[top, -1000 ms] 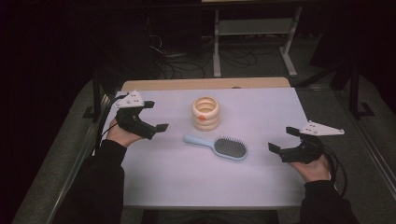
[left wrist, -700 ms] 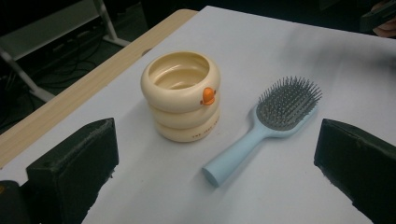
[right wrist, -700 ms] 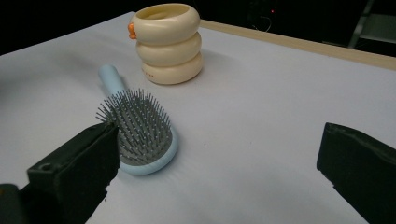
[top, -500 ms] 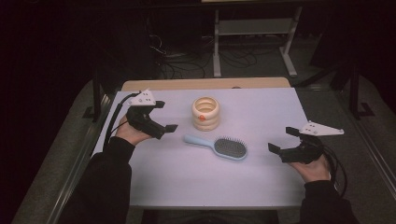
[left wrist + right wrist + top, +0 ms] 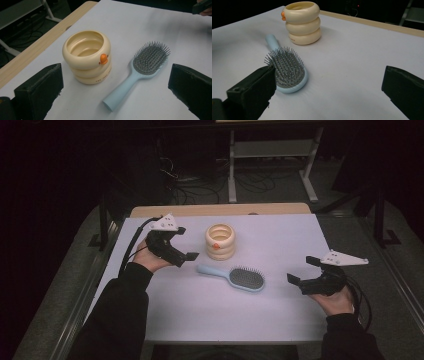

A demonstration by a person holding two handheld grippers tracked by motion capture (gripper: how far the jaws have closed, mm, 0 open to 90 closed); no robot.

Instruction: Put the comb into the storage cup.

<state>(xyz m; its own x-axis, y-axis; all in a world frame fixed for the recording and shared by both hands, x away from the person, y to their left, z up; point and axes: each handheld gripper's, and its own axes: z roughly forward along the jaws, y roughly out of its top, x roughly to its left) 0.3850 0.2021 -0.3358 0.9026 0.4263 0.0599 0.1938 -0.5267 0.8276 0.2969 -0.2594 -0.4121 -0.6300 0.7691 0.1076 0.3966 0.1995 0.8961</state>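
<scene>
Pale blue plastic hairbrush lies bristles-up on the white table, just beside the cream ringed cup. Left gripper hovers near its handle, jaws spread; right gripper waits apart, also spread. Reaching seems in hand; next, lowering around the handle.

Hairbrush: light blue plastic, oval head with dark grey bristles facing up, lying flat near the table's middle, handle end toward the cup. Cup: cream, three stacked rings, small orange beak on its side, upright, open-topped, just beyond the handle, apart.
</scene>
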